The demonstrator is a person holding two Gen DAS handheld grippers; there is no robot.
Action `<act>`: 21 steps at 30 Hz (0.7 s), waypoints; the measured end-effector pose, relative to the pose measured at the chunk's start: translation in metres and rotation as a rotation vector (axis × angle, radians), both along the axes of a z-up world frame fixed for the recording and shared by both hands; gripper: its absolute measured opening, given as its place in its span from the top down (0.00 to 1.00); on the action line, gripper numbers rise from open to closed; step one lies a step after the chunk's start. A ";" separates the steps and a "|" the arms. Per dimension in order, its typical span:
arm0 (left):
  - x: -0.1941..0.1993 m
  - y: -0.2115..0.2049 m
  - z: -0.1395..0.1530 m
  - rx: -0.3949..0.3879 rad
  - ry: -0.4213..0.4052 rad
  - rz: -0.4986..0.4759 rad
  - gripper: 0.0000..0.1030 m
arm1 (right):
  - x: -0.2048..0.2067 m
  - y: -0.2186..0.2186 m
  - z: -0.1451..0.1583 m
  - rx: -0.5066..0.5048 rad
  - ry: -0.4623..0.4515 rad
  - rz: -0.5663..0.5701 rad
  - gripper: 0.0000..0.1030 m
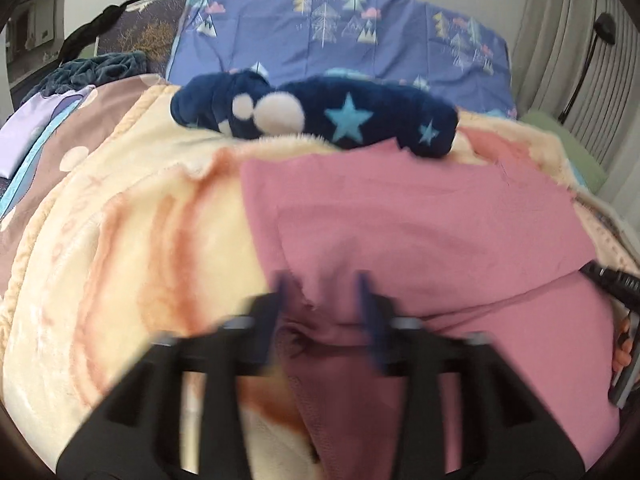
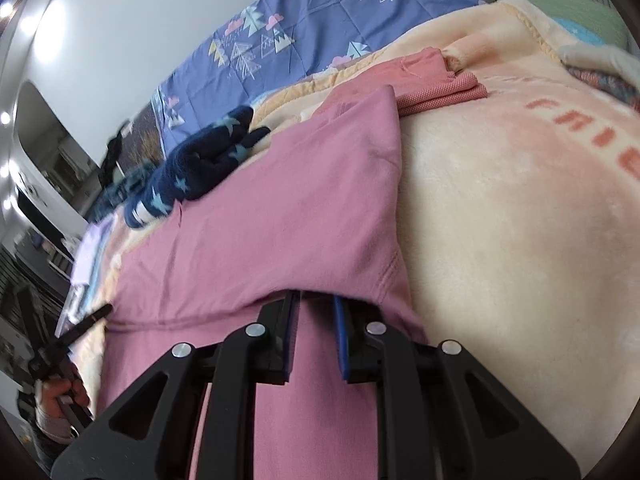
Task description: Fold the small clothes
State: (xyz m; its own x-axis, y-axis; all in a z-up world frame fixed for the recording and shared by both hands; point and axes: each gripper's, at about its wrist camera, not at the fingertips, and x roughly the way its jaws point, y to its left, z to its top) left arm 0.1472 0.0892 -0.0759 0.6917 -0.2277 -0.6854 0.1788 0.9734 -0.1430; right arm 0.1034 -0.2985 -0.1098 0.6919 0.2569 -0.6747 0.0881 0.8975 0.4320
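Pink garment (image 1: 400, 216) fills the nearest ground in both wrist views, spread over the cream blanket (image 1: 120, 240) on the bed, and it is by far the biggest thing you are working on. You have one fold in it as far as I can judge: a crease line runs across the cloth just ahead of both tools, with a doubled layer lying toward you. The far part looks flat and single, so I would call this piece roughly mid-fold, with at least one more fold and a tidy-up left.

Beyond it, a navy star-patterned fleece piece (image 1: 320, 116) sits bunched at the blanket's far edge, touching the pink cloth's far hem; it looks unfolded. A smaller salmon-pink item (image 2: 436, 80) lies past the far corner, seemingly already folded flat.

Your left hand-held gripper (image 1: 322, 292) has its fingers spread apart, straddling a puckered bit of the pink cloth's near edge without pinching it; motion blur makes contact hard to judge. Your right hand-held gripper (image 2: 316, 312) is likewise spread, its tips tucked at the fold's edge, with pink cloth between the fingers but not clamped.
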 end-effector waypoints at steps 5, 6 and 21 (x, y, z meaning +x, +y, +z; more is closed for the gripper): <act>-0.001 -0.018 0.021 -0.065 -0.057 -0.104 0.58 | -0.019 0.026 0.029 -0.085 -0.037 0.100 0.81; 0.002 -0.026 0.020 -0.062 -0.050 -0.124 0.58 | -0.020 0.033 0.039 -0.091 -0.066 0.134 0.81; -0.002 -0.053 -0.012 -0.012 0.035 -0.169 0.49 | 0.008 0.006 0.018 -0.236 -0.024 -0.015 0.84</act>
